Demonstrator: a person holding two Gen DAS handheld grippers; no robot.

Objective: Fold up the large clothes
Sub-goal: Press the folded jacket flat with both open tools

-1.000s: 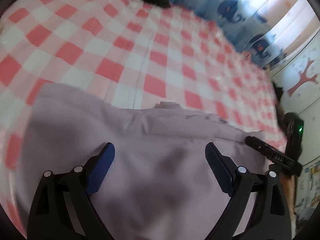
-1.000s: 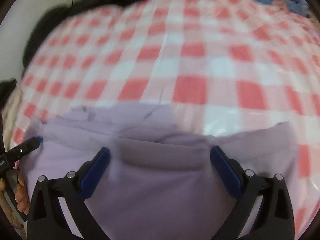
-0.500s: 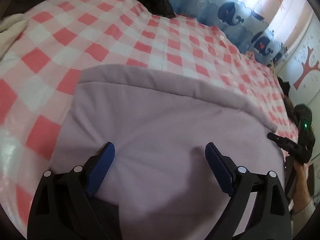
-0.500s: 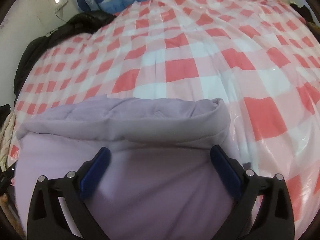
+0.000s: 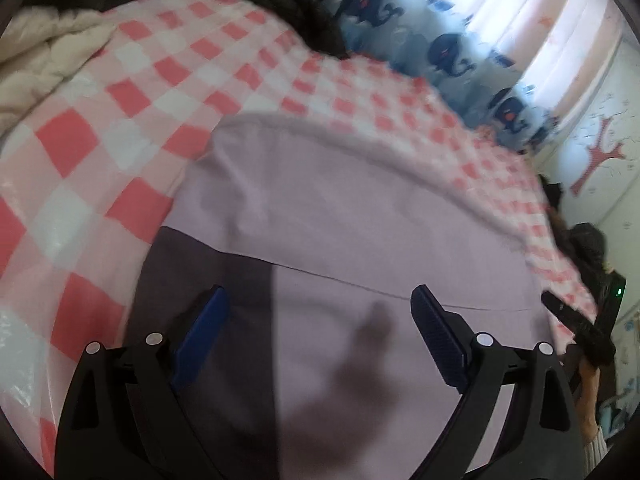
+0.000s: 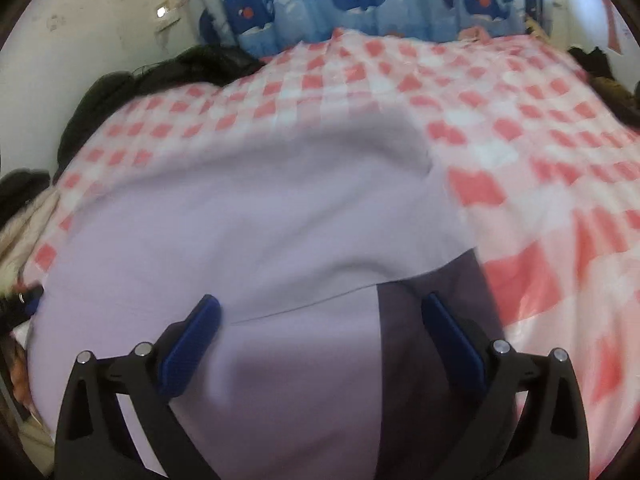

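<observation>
A large lilac garment [image 5: 360, 220] lies folded on the red-and-white checked bedcover [image 5: 120, 92]. A darker purple panel [image 5: 208, 272] runs along its left side, and an upper layer ends in a straight edge across it. My left gripper [image 5: 316, 328] hovers over the near part, open, nothing between its blue pads. In the right wrist view the same garment [image 6: 240, 220] fills the middle, its dark panel [image 6: 432, 320] on the right. My right gripper [image 6: 320, 332] is open above it, holding nothing. The right gripper also shows at the far right [image 5: 576, 328] of the left view.
A cream quilt [image 5: 44, 52] is heaped at the bed's left side. Dark clothing [image 6: 168, 76] lies at the head of the bed. A whale-print curtain [image 6: 356, 4] hangs behind. A hand [image 5: 588, 376] holds the other gripper by the bed's right edge.
Both grippers have pulled back and risen from the garment. The folded lilac layer now lies flat, and the dark panel near the grippers has come into view.
</observation>
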